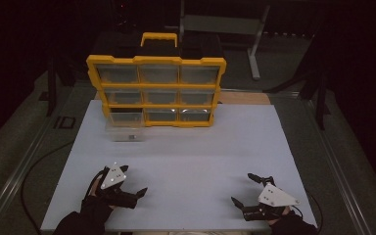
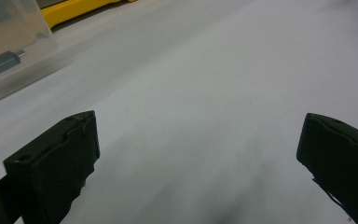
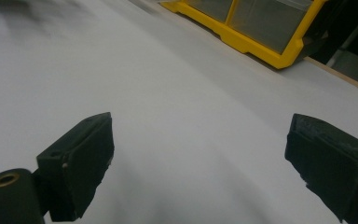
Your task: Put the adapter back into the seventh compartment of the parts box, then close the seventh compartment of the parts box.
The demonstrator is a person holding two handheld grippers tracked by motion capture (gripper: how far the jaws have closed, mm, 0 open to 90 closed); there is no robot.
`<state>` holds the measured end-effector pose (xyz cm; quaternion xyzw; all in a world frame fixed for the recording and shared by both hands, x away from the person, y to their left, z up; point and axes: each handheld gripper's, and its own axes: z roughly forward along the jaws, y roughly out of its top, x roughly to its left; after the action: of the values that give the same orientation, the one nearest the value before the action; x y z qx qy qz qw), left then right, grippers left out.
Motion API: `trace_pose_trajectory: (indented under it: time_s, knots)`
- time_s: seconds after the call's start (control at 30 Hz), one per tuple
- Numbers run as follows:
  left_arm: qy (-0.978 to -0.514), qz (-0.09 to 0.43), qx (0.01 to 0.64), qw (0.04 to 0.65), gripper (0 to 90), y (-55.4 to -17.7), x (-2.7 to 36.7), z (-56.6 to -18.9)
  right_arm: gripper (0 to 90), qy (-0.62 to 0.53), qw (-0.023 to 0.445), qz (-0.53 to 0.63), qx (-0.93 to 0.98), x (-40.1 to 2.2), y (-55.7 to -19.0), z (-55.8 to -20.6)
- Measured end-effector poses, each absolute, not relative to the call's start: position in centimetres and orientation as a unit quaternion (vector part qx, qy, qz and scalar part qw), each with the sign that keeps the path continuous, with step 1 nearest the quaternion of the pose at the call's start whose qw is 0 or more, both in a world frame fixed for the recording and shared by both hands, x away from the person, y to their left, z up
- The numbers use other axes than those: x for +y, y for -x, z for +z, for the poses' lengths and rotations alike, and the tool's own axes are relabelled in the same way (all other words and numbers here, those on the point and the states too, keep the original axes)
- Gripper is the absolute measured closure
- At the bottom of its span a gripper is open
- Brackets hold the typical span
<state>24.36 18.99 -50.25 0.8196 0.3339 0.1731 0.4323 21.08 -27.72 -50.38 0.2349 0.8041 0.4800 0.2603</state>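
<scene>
A yellow organiser case point(image 1: 156, 91) stands upright at the back of the white table point(image 1: 191, 147), with three rows of clear drawers. One clear drawer point(image 1: 126, 132) lies pulled out on the table below the case's bottom left slot. In the left gripper view this drawer point(image 2: 9, 51) holds a small grey part point(image 2: 3, 61). My left gripper point(image 1: 134, 179) rests near the front left edge, open and holding nothing. My right gripper point(image 1: 242, 188) sits near the front right, also open and holding nothing. Both gripper views look along wide-apart jaws, left point(image 2: 200, 123) and right point(image 3: 200, 125), over bare table.
The case's yellow frame point(image 3: 256, 32) lies ahead and to the right in the right gripper view. A metal stand point(image 1: 254, 44) and dark surroundings sit behind the table. A cable point(image 1: 34, 166) trails off the table's left side. A wooden strip point(image 1: 245, 98) borders the far edge.
</scene>
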Motion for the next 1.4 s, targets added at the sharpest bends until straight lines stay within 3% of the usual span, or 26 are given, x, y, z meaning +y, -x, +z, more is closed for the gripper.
trace_pose_trajectory:
  time_s: [1.4]
  knots:
    - [-0.827,0.187,0.325,0.419,0.0,-24.33,18.61,-50.06,7.9,-0.233,0.259,0.478,0.806,-27.67,-21.09,-50.41]
